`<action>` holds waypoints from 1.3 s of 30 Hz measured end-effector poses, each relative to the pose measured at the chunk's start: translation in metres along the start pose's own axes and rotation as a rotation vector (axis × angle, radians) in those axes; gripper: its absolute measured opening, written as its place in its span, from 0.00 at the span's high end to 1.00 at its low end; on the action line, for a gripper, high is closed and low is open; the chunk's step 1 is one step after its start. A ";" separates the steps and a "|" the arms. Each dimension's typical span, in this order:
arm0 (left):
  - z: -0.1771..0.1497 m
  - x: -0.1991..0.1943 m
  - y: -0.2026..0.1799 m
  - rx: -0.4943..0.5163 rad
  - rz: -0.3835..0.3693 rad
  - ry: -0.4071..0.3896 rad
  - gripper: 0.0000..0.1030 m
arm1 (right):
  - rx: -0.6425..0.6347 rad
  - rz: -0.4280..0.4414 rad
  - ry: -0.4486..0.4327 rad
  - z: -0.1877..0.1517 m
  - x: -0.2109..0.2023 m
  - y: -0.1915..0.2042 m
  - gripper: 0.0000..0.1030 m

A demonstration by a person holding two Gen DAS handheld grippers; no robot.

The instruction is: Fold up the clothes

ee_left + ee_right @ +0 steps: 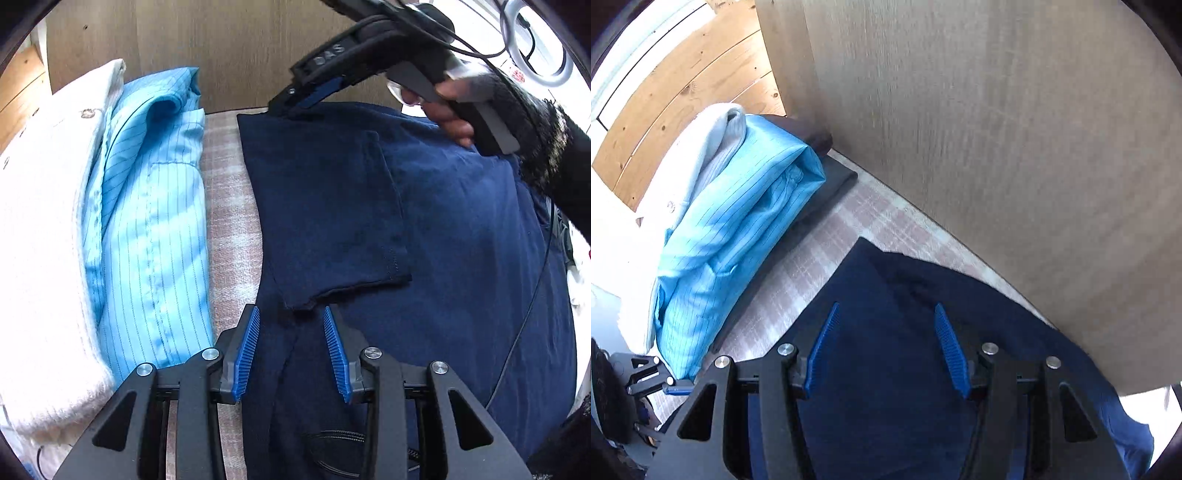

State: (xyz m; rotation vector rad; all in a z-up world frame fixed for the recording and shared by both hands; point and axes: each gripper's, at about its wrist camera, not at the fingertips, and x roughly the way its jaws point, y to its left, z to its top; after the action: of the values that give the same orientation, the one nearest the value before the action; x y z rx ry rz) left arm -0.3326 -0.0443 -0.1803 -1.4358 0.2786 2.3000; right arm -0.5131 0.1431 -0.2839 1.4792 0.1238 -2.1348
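Item: navy T-shirt [461, 221], spread flat on the checked cloth surface [225, 221], occupying centre to 3 o'clock of the left wrist view. One sleeve [332, 221] is already folded in over the body, its hem lying just ahead of the left tongs.

Left tongs [291, 354]: blue pads apart, poised over the shirt's left edge at 6 o'clock, nothing pinched between them.

Right tongs [890, 347]: pads apart, over the shirt's far corner near the wooden panel [997, 147]; no fabric clamped. From the left view, they point down at that top corner at 12 o'clock.

Adjacent stock: folded light-blue striped shirt [155, 221] and white knit garment [48, 221], at 9 o'clock, separated from the navy shirt by a narrow strip of checked cloth.

Hazards, judged: a shallow pinch may take one layer only, so the sleeve slips out; a leftward drag could nudge the stack.

Clearance: panel close at 12 o'clock; open room lies toward 3 and 6 o'clock.
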 end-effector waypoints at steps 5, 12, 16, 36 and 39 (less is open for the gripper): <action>0.008 0.011 -0.005 0.035 0.081 -0.003 0.65 | -0.073 0.000 0.038 0.014 0.014 0.014 0.49; 0.004 0.005 0.011 -0.023 0.085 -0.023 0.79 | -0.133 -0.030 0.075 0.024 0.031 0.025 0.68; 0.002 -0.002 0.018 -0.040 0.115 -0.043 0.87 | -0.074 0.021 0.034 0.027 0.025 0.016 0.97; 0.016 0.021 -0.018 0.125 0.084 -0.011 0.66 | -0.107 0.042 0.138 0.022 0.024 0.019 0.82; 0.016 0.022 -0.017 0.125 0.080 -0.008 0.66 | -0.090 0.061 0.149 0.023 0.022 0.017 0.82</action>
State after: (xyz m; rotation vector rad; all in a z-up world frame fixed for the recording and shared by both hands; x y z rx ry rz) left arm -0.3466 -0.0173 -0.1923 -1.3770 0.4764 2.3061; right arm -0.5299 0.1115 -0.2907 1.5681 0.2224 -1.9443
